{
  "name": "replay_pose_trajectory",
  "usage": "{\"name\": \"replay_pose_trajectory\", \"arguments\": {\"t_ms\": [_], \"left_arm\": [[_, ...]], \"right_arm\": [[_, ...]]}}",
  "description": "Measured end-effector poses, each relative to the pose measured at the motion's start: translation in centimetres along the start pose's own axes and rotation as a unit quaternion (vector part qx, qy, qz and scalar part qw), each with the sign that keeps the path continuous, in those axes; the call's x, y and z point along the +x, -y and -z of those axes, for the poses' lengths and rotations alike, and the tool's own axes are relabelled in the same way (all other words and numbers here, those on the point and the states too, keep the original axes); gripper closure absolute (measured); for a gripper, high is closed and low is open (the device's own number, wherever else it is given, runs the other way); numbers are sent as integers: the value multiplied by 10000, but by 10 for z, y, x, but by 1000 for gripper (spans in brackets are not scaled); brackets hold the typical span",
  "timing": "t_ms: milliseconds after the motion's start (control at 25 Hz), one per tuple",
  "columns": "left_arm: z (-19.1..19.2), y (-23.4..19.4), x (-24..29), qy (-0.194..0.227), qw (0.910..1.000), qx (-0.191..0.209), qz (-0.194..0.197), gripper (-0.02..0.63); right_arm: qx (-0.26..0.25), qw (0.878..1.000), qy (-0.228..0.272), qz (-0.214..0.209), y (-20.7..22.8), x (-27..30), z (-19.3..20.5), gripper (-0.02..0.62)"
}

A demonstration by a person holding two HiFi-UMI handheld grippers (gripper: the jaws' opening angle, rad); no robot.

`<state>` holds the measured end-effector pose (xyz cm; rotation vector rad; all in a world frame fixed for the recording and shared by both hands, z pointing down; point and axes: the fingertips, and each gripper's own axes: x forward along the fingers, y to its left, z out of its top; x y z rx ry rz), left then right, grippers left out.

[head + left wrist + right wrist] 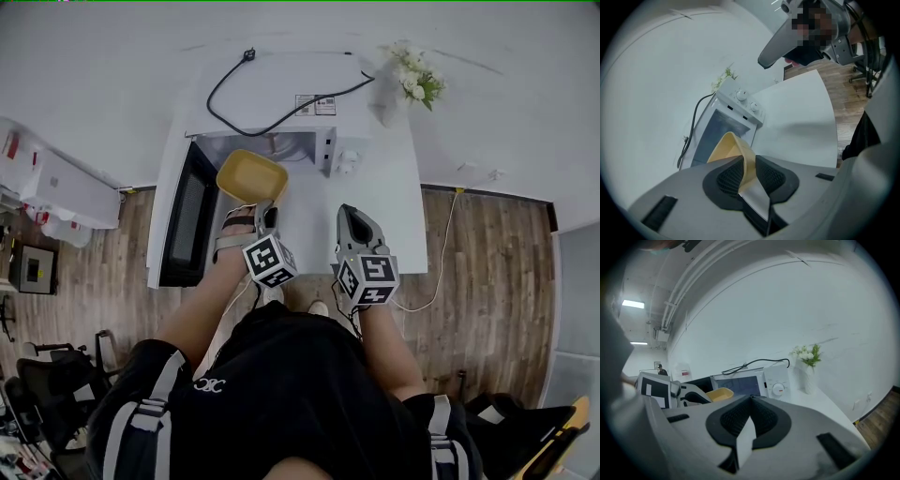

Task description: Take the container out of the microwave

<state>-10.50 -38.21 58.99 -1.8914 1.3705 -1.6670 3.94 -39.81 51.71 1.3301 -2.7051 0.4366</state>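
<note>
the yellow container (251, 176) is clamped by its rim between the 2 jaws of the left gripper (749, 171), just in front of the cavity of the microwave (281, 103) and above the white table (394, 206). the microwave door (187, 211) is swung wide open. the right gripper (751, 416) is held over the table beside the left one, its 2 jaws closed together on nothing. a vase of flowers (412, 80) is set beside the microwave.

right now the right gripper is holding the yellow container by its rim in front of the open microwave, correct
Wrong gripper. The left gripper view shows the left gripper holding the yellow container by its rim in front of the open microwave; the right gripper is shut and empty.
</note>
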Motion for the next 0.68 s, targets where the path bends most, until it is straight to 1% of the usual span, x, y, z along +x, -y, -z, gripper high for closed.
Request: {"name": "replay_pose_trajectory", "arguments": {"t_ms": [120,320,680], "left_arm": [[-1,1,0,20,10000,44,7,509],[0,-1,3,43,10000,-18,39,509],[7,-8,7,67,10000,18,61,509]], "right_arm": [[14,10000,16,15,0,2,0,592],[-72,9999,62,115,1,4,-2,592],[-1,9999,54,158,-4,12,-2,592]]}}
